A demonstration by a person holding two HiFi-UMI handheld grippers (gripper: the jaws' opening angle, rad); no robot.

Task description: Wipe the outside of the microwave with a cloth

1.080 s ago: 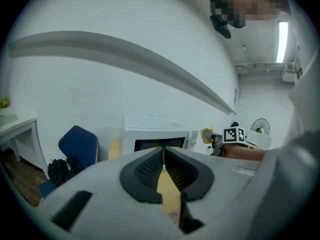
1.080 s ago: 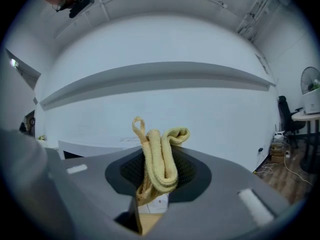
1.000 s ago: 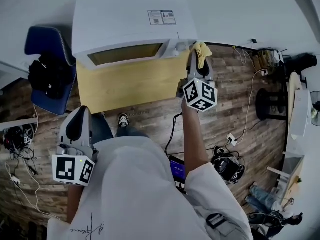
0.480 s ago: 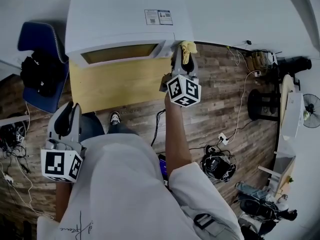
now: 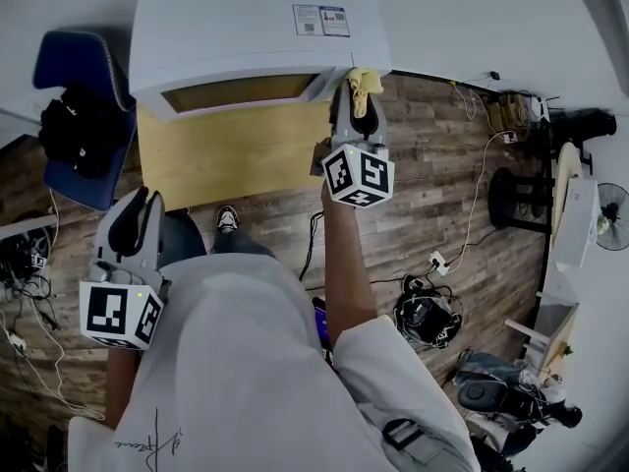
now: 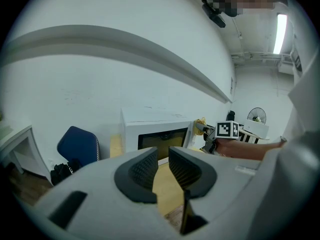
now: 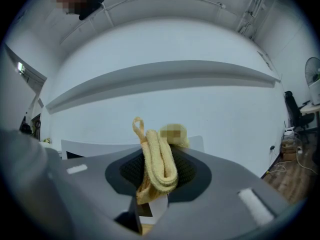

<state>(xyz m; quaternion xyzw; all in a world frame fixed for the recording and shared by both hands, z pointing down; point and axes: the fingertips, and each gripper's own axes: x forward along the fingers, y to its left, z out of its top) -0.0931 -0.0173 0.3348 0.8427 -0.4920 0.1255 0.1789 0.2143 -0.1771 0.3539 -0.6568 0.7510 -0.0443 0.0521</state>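
The white microwave (image 5: 246,37) stands on a yellow wooden table (image 5: 236,160). My right gripper (image 5: 356,98) is shut on a folded yellow cloth (image 5: 361,80) and presses it against the microwave's front right corner, by the control panel. In the right gripper view the cloth (image 7: 157,161) fills the gap between the jaws, with the microwave (image 7: 85,148) just behind. My left gripper (image 5: 142,201) hangs low at the left, away from the table. Its jaws (image 6: 163,166) stand almost together with nothing between them. From there I see the microwave (image 6: 155,129) and the cloth (image 6: 201,122).
A blue chair (image 5: 74,96) with a black bag stands left of the table. Cables and a power strip (image 5: 432,264) lie on the wooden floor to the right. A white wall runs behind the microwave. A fan (image 5: 614,219) is at the far right.
The cloth in my right gripper has slid a little left and up on the microwave's front right corner. My left gripper stays low at my side.
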